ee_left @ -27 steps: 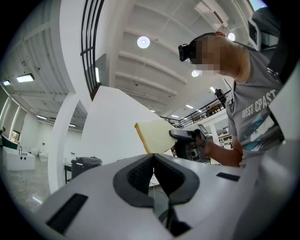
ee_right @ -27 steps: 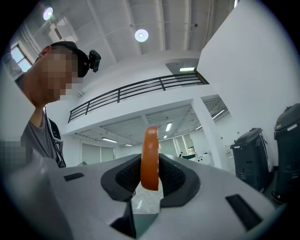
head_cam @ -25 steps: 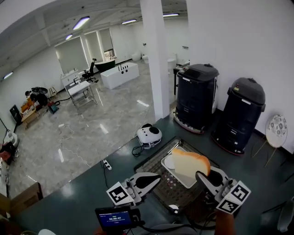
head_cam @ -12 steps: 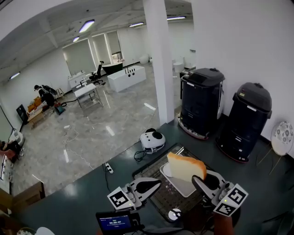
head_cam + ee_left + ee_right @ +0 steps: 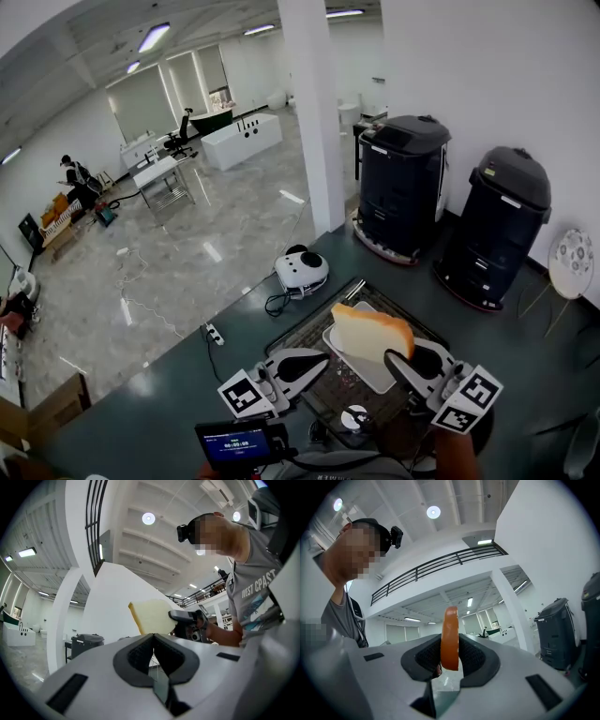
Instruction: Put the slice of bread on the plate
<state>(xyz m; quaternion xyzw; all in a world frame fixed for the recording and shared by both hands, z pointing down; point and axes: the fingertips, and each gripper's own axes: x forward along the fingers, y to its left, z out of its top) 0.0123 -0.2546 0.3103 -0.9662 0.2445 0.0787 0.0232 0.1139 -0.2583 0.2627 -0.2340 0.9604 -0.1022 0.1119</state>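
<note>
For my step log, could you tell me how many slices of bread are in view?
1. The slice of bread is gripped upright in the right gripper, over the white plate; it may hide others.

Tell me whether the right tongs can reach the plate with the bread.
Probably yes. The right tongs hold the bread over the plate, with nothing seen between them; the left tongs sit shut, off to one side.

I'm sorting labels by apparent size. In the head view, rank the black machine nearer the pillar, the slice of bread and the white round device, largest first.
Largest: black machine nearer the pillar.
Next: slice of bread, though the right tongs hold it up near the camera, which inflates it.
Smallest: white round device, only somewhat smaller-looking.
</note>
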